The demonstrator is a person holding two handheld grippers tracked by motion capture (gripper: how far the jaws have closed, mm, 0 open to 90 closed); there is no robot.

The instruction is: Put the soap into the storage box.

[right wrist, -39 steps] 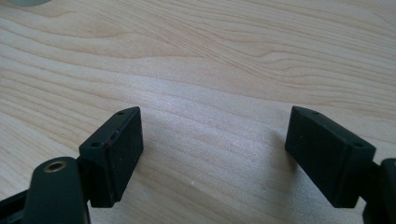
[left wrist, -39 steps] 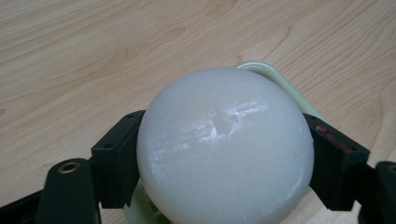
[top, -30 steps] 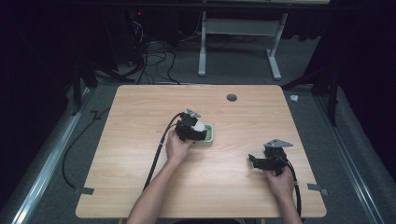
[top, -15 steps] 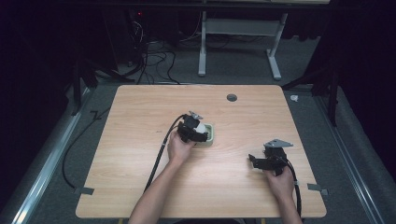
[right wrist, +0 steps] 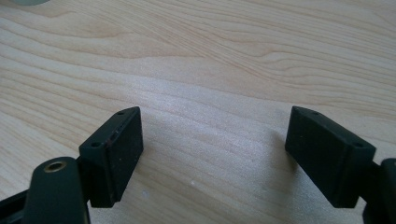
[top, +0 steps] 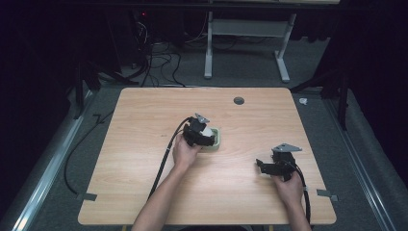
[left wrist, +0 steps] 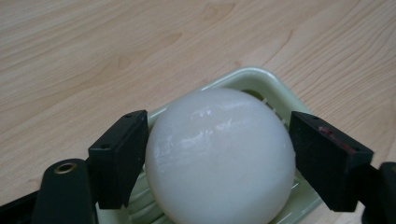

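Note:
A smooth white egg-shaped ball (left wrist: 220,140) sits on a pale green slotted tray (left wrist: 254,80) near the middle of the table. My left gripper (left wrist: 218,161) is open, and its two black jaws stand on either side of the ball, right against its sides. From above, the left gripper (top: 206,134) covers most of the green tray (top: 217,140). My right gripper (top: 262,166) hovers low over bare wood at the front right. Its jaws (right wrist: 215,156) are open with nothing between them.
The light wooden table (top: 144,120) has a round cable hole (top: 238,100) near its far edge. A black cable (top: 166,154) trails from the left gripper toward the front. Dark floor, cables and a white desk frame (top: 245,48) lie beyond the table.
The left gripper has edged slightly down and right onto the green tray. The right gripper has stayed put.

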